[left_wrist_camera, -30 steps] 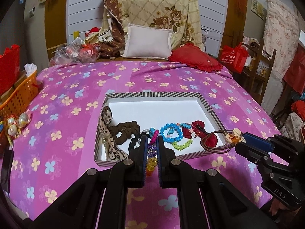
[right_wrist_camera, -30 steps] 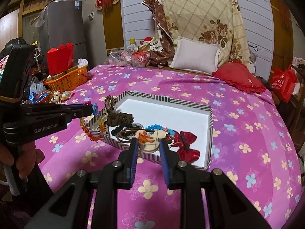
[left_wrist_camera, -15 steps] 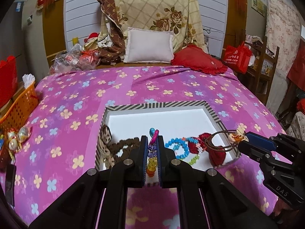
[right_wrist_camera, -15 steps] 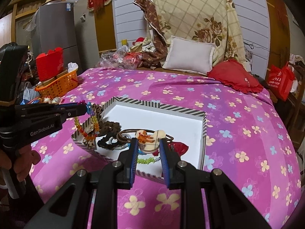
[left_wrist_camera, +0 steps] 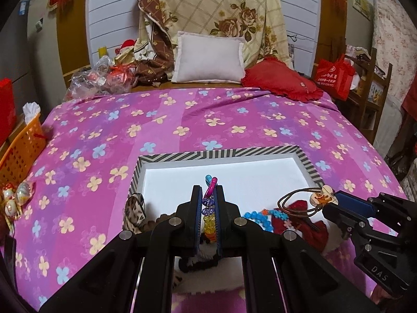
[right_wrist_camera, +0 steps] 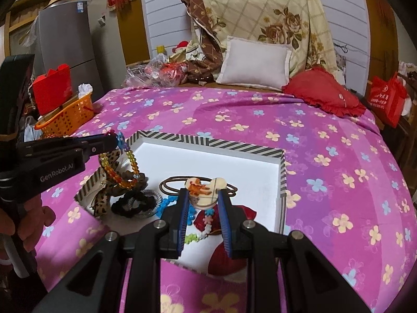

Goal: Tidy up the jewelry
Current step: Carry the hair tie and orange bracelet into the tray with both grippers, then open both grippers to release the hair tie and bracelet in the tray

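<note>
Bracelet (left_wrist_camera: 208, 217) pinched inside left gripper (left_wrist_camera: 208, 195) — right gripper (right_wrist_camera: 204, 197) apparently clamps hair-tie charm (right_wrist_camera: 204, 187).

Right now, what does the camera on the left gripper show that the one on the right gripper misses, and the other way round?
Only the left wrist view shows the painted eggs beside the bed. Only the right wrist view shows the grey fridge and the bead bracelet dangling as a full loop from the left gripper. Both show the striped tray, the white pillow, and the right gripper pinching the mouse-shaped hair tie.
</note>
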Tool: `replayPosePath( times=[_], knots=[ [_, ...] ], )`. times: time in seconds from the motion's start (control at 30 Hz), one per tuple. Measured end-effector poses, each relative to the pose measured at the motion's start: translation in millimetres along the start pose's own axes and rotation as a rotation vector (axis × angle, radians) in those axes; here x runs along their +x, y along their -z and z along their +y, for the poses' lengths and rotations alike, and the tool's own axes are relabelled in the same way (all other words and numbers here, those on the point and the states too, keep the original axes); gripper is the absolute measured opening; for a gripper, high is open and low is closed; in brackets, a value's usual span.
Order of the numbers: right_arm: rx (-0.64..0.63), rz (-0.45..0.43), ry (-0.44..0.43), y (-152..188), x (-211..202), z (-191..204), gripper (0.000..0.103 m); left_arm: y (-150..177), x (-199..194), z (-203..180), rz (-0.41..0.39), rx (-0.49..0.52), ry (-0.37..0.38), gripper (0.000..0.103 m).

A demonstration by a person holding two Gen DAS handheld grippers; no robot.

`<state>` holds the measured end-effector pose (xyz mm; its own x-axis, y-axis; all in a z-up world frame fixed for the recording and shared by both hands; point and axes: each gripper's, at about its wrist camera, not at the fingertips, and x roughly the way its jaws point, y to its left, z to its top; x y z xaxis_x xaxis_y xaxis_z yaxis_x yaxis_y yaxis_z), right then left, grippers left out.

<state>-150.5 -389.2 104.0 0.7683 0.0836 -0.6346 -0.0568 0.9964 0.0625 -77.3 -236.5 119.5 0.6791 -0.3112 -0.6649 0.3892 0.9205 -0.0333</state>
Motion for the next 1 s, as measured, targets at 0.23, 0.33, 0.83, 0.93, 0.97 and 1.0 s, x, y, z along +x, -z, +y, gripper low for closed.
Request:
replayPosePath(
  times=[0.23, 0.33, 0.83, 0.93, 0.97, 1.0],
  knots=[
    [0.009, 0.059, -0.001, -0.9, 40.2, -6.6, 0.023, 3.0, 35.5, 5.6, 0.057, -0.01, -0.03, 0.006],
    [0.012, 0.098, -0.002, 3.0, 57.9, -9.1, 0.023, 8.1, 46.7, 7.1, 0.088, -0.008, -0.039, 0.006],
    [0.01, 0.212, 0.012, 13.9, 89.8, -10.1, 0.023, 25.9, 66.9, 9.2, 0.174, -0.025, -0.052, 0.006],
    [0.014, 0.22, 0.018, 15.6, 90.4, -10.0, 0.023, 30.0, 69.0, 10.3, 0.199, -0.039, -0.049, 0.008],
    [0.018, 0.219, 0.02, 16.1, 90.0, -10.4, 0.024, 31.3, 69.7, 11.2, 0.207, -0.045, -0.045, 0.013],
    [0.024, 0.217, 0.022, 16.5, 88.9, -10.9, 0.026, 32.7, 69.8, 12.0, 0.212, -0.052, -0.042, 0.015]
  ],
)
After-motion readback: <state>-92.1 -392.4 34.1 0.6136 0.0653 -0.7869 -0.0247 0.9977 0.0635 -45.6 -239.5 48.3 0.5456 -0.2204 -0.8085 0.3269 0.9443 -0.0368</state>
